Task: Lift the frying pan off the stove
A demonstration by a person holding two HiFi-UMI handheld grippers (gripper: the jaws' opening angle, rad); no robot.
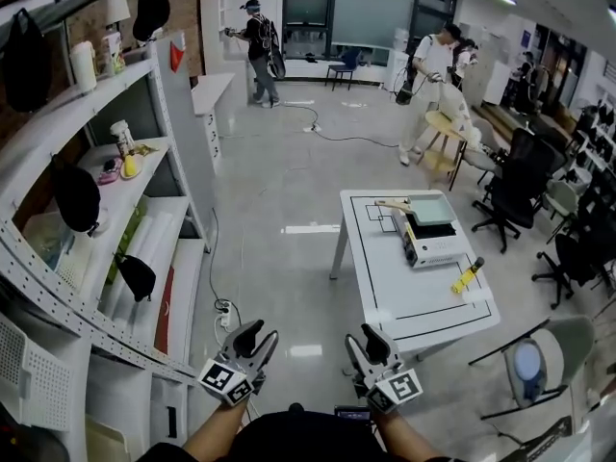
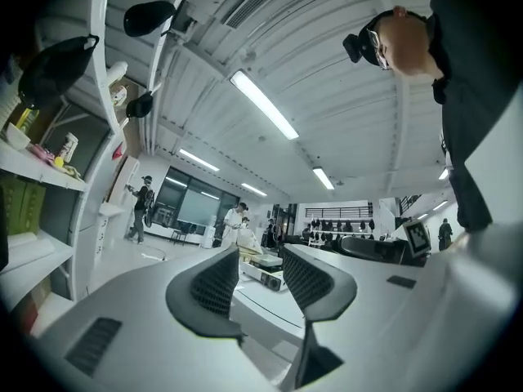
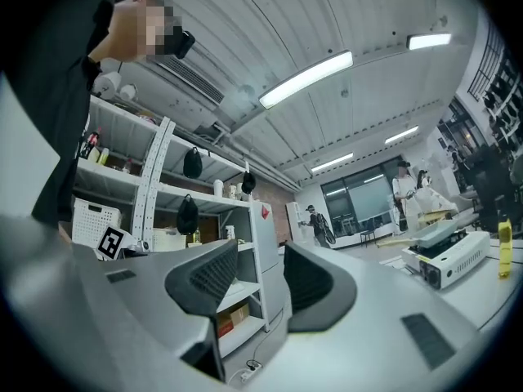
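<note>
Standing well apart from the white table (image 1: 404, 296), the person holds both tools low and close to the body. The left tongs (image 1: 258, 333) are spread with nothing between them, and the left gripper view shows only the distant table through the gap of the left tongs (image 2: 260, 268). The right tongs (image 1: 368, 337) are likewise spread and empty, and in their own view the right tongs (image 3: 260, 269) face the shelving (image 3: 163, 211).

The frying pan (image 1: 430, 209), a square, pale one, sits on top of the white portable stove (image 1: 433, 250) at the far part of the table. Its wooden handle (image 1: 391, 203) sticks out to the left in the head view. A yellow tool (image 1: 467, 276) lies near the stove, toward the table's right edge.

The task looks not yet begun. The pan is likely rigid metal, fairly light but heavier at the body end, so it will tend to droop. The handle seems the place to pinch, close to the body, since wood offers better purchase than a smooth rim. The stove may shift if the pan drags, so a straight lift suits best.
</note>
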